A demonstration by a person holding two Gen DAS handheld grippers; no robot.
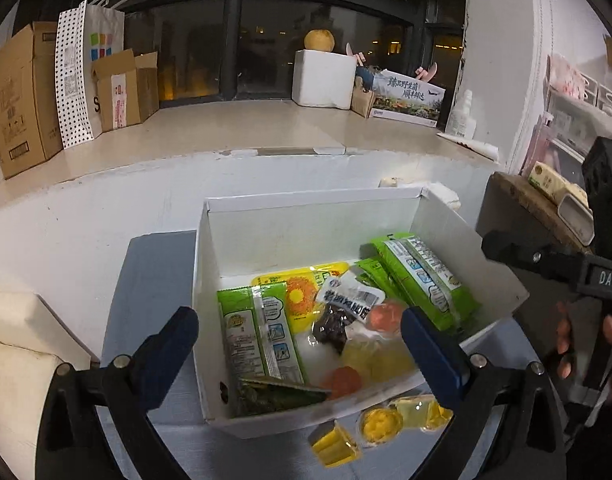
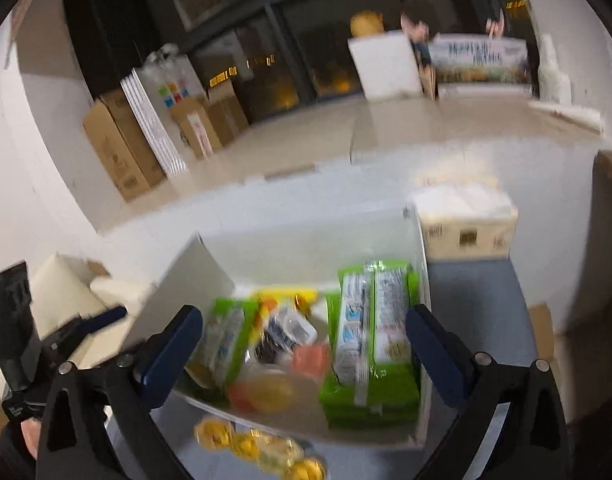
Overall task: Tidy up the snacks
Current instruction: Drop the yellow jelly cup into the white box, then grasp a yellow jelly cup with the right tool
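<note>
A: How are the grippers held?
B: The left gripper and the right gripper are spread wide, nothing grasped, above the white box.
A: Where are the snacks found?
B: Green packets are piled inside the box; yellow jelly cups are left just outside on the blue worktop.

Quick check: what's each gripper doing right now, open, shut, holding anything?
Left gripper: open, holding nothing, above the white box.
Right gripper: open, holding nothing, also above the box; that view is blurred.
</note>
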